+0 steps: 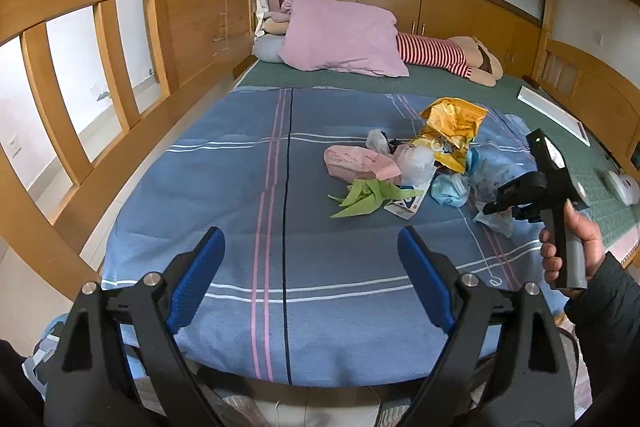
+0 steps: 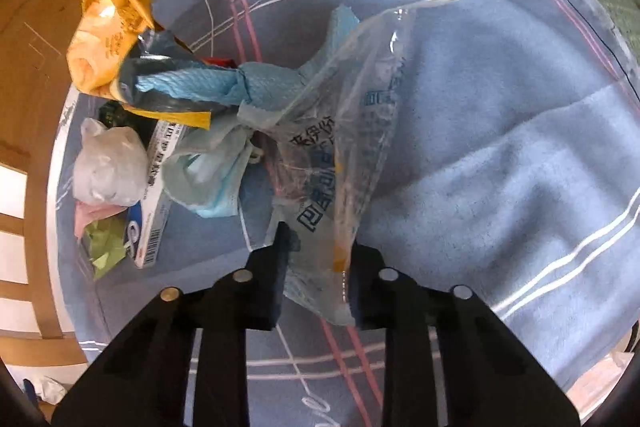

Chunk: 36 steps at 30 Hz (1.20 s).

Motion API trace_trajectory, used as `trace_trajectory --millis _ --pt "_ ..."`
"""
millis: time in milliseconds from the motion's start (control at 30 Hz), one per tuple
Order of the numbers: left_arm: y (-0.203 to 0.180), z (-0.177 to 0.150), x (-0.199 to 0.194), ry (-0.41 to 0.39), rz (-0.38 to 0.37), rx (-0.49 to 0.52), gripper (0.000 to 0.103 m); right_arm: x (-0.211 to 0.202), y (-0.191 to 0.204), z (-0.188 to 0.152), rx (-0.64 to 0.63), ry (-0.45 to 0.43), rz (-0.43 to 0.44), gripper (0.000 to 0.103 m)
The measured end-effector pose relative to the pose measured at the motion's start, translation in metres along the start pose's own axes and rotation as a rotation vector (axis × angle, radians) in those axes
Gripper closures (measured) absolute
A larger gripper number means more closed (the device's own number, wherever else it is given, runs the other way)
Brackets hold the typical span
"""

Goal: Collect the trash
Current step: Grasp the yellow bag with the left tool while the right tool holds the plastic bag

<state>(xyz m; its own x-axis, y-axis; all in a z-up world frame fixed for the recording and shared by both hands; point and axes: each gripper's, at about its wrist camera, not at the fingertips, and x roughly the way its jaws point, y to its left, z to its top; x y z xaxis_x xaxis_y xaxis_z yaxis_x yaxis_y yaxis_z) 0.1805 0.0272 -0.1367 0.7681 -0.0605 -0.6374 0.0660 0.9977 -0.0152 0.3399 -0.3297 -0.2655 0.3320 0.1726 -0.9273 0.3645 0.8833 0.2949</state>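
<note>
A pile of trash lies on the blue striped blanket (image 1: 240, 211): a yellow foil bag (image 1: 452, 127), a pink wrapper (image 1: 352, 163), green paper scraps (image 1: 368, 195), a blue face mask (image 1: 450, 189) and a white crumpled bag (image 1: 418, 163). My left gripper (image 1: 312, 279) is open and empty, near the bed's front edge, short of the pile. My right gripper (image 2: 318, 267) is shut on a clear printed plastic bag (image 2: 344, 131) at the pile's right side; it also shows in the left wrist view (image 1: 516, 195). In the right wrist view the mask (image 2: 212, 167) and yellow bag (image 2: 108, 27) lie to the left.
A wooden bed rail (image 1: 80, 107) runs along the left. A pink pillow (image 1: 340, 39) and a striped plush doll (image 1: 448, 55) lie at the head. A white flat object (image 1: 554, 115) and a white device (image 1: 622, 187) lie on the green mat (image 1: 600, 155) at right.
</note>
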Motion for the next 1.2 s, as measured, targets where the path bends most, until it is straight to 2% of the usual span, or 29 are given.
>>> trace_trajectory --millis 100,267,333,467,567,733,800,967,1100,1200 --pt "-0.007 -0.001 0.001 -0.006 -0.001 0.019 0.015 -0.026 -0.003 -0.012 -0.005 -0.031 0.059 0.086" --pt "-0.026 -0.001 0.021 0.024 -0.050 0.067 0.015 -0.083 -0.023 -0.048 -0.017 -0.111 0.125 0.086" --pt "-0.036 -0.001 0.035 0.043 -0.089 0.097 0.015 -0.096 -0.032 -0.061 -0.014 -0.128 0.137 0.086" --pt "-0.061 0.007 0.066 0.071 -0.110 0.151 0.015 -0.109 -0.054 -0.086 0.013 -0.134 0.163 0.086" --pt "-0.087 0.030 0.082 0.035 -0.138 0.180 0.015 -0.114 -0.071 -0.100 0.043 -0.148 0.167 0.086" --pt "-0.132 0.082 0.126 0.023 -0.250 0.177 0.015 -0.133 -0.097 -0.116 0.105 -0.192 0.210 0.086" --pt "-0.146 0.098 0.146 0.032 -0.244 0.157 0.015 -0.139 -0.110 -0.122 0.135 -0.213 0.222 0.086" --pt "-0.179 0.130 0.209 0.124 -0.243 0.084 0.015 -0.147 -0.134 -0.131 0.188 -0.232 0.249 0.086" --pt "-0.202 0.140 0.232 0.135 -0.226 0.061 0.015 -0.148 -0.146 -0.132 0.211 -0.235 0.267 0.086" --pt "-0.217 0.137 0.236 0.134 -0.219 0.083 0.015 -0.149 -0.150 -0.132 0.216 -0.239 0.283 0.086"
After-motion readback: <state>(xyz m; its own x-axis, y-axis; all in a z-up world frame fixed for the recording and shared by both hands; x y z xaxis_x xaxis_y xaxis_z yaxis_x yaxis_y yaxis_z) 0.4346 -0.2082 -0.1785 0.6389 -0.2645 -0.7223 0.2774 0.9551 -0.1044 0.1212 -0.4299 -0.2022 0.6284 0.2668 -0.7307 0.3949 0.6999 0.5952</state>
